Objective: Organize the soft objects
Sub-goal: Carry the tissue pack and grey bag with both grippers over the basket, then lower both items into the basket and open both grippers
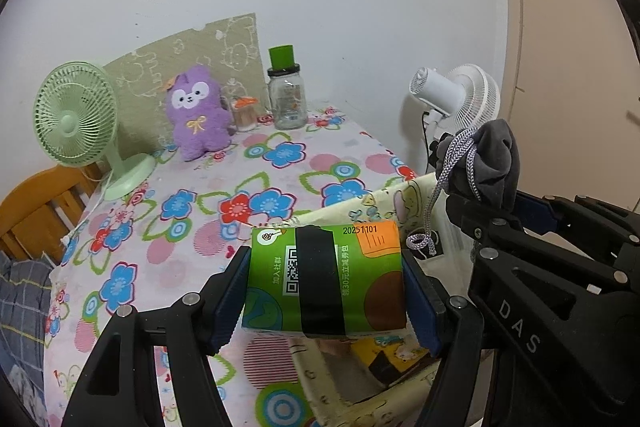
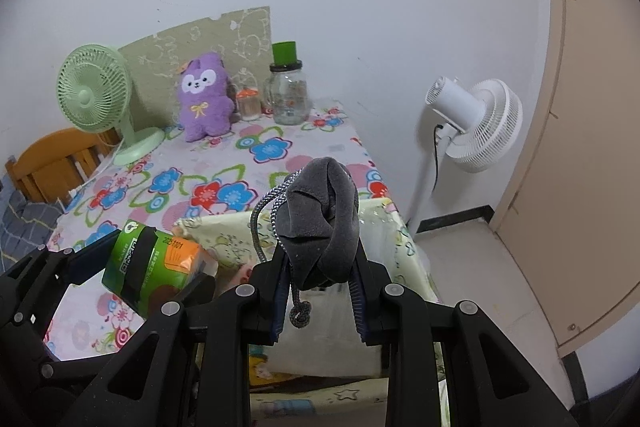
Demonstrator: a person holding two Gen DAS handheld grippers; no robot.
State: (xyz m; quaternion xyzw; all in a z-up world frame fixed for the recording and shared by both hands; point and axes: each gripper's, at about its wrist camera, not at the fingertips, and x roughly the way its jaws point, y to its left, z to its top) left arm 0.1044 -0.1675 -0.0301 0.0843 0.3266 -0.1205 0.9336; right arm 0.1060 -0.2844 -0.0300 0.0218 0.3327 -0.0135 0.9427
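My left gripper [image 1: 326, 287] is shut on a green tissue pack [image 1: 326, 277] with a black band, held above the near edge of the flowered table [image 1: 180, 227] and over a pale yellow fabric storage bag [image 1: 360, 205]. The pack also shows in the right wrist view [image 2: 154, 269]. My right gripper [image 2: 320, 287] is shut on a grey drawstring pouch [image 2: 322, 223] with a grey-white cord, held above the same bag [image 2: 384, 227]. The pouch shows at the right of the left wrist view [image 1: 494, 163]. A purple plush toy [image 1: 196, 111] sits upright at the back of the table.
A green desk fan [image 1: 76, 123] stands at the back left. A glass jar with a green lid [image 1: 286, 95] and a small jar [image 1: 245, 113] stand by the wall. A white floor fan [image 2: 476, 125] stands right of the table. A wooden chair [image 1: 36, 211] is at left.
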